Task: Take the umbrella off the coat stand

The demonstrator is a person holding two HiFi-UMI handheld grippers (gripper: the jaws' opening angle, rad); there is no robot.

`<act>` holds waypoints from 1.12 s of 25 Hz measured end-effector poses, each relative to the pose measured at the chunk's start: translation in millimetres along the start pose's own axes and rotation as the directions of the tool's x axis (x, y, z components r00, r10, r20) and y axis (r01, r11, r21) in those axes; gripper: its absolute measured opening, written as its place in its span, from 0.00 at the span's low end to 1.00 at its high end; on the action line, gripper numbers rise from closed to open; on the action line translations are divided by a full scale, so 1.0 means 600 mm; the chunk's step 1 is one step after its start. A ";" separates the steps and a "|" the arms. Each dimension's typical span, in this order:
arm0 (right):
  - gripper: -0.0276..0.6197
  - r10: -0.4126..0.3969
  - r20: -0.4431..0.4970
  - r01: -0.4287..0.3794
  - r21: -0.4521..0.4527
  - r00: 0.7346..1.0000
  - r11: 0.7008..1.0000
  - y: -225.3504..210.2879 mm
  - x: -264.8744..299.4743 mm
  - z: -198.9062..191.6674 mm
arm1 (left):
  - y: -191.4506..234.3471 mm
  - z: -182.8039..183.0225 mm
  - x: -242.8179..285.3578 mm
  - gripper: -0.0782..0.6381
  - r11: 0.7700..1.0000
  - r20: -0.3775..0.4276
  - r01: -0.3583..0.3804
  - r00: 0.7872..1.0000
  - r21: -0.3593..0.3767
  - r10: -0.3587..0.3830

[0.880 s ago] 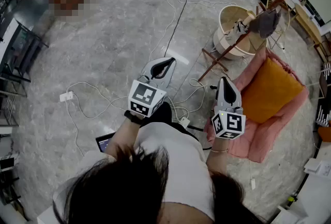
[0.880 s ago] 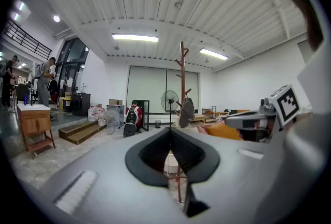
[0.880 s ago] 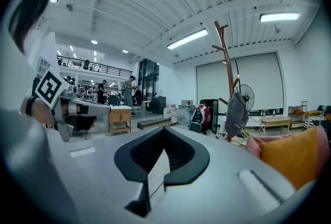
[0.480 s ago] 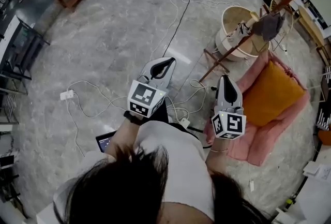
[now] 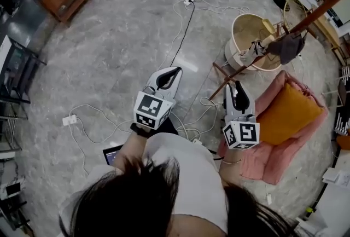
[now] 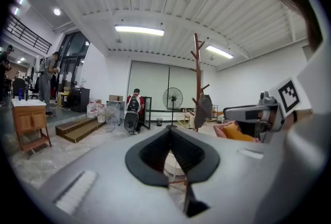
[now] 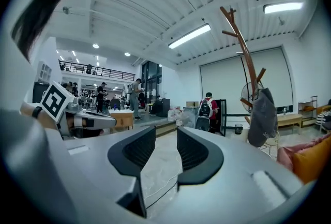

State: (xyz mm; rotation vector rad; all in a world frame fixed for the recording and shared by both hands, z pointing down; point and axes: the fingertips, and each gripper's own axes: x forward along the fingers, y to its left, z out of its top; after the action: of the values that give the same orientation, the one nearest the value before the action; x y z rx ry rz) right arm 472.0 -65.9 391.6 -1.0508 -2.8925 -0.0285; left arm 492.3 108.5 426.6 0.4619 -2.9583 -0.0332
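Grey cloth, furled into a limp bundle, is all that is shown of the umbrella (image 5: 288,47), which is hung from a short branch partway up the brown wooden coat stand (image 5: 322,7), ahead and to the right, near a pale round basket (image 5: 247,17) and a pink seat (image 5: 273,148) with an orange cushion (image 5: 289,100). It is well apart from both tools. The left tongs (image 5: 176,71) are seen clenched at the tips with nothing caught between them, and the right tongs (image 5: 237,87) are released, the jaws partway apart and empty. The umbrella is judged to be light, with a stiff shaft inside and a soft, slippery canopy outside, so a pinch on loose cloth alone would probably slide off or gather only a fold. A firmer hold is likely to be had across the bundle's middle, where ribs and shaft are wrapped, or at the handle, which cannot be made out here. Being hung, it would need to be lifted clear of the branch rather than pulled straight, lest the stand be tipped.
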 end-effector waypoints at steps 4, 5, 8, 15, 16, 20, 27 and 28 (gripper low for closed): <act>0.23 -0.009 -0.017 0.010 0.023 1.000 1.000 0.001 0.102 0.004 | 0.084 0.019 0.061 0.19 0.999 -0.009 0.033 0.999 0.007 -0.033; 0.24 -0.017 -0.017 0.018 0.030 1.000 0.999 0.002 0.126 0.007 | 0.104 0.024 0.074 0.19 0.999 -0.011 0.044 0.999 0.009 -0.044; 0.27 -0.040 -0.018 0.040 0.031 0.999 0.999 0.004 0.188 0.014 | 0.161 0.037 0.109 0.19 0.998 -0.011 0.066 0.998 0.014 -0.066; 0.32 -0.089 -0.006 0.089 0.027 0.996 0.996 0.003 0.295 0.025 | 0.268 0.058 0.168 0.19 0.994 -0.001 0.098 0.995 0.037 -0.098; 0.32 -0.097 -0.004 0.097 0.026 0.995 0.995 0.002 0.306 0.026 | 0.280 0.061 0.174 0.19 0.994 0.001 0.103 0.995 0.039 -0.103; 0.35 -0.131 0.004 0.131 0.027 0.991 0.991 -0.007 0.342 0.025 | 0.310 0.069 0.199 0.19 0.991 0.013 0.122 0.992 0.048 -0.123; 0.39 -0.158 -0.021 0.159 0.027 0.987 0.987 -0.021 0.383 0.014 | 0.328 0.070 0.238 0.19 0.986 0.000 0.161 0.987 0.046 -0.161; 0.39 -0.165 -0.023 0.166 0.035 0.986 0.986 -0.028 0.389 0.011 | 0.330 0.068 0.246 0.19 0.985 -0.003 0.165 0.986 0.045 -0.165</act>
State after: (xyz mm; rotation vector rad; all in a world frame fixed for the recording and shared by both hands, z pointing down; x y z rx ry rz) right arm 282.3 70.6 400.6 -0.7976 -2.9416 0.0059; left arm 287.6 251.8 416.0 0.7129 -2.9187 0.0149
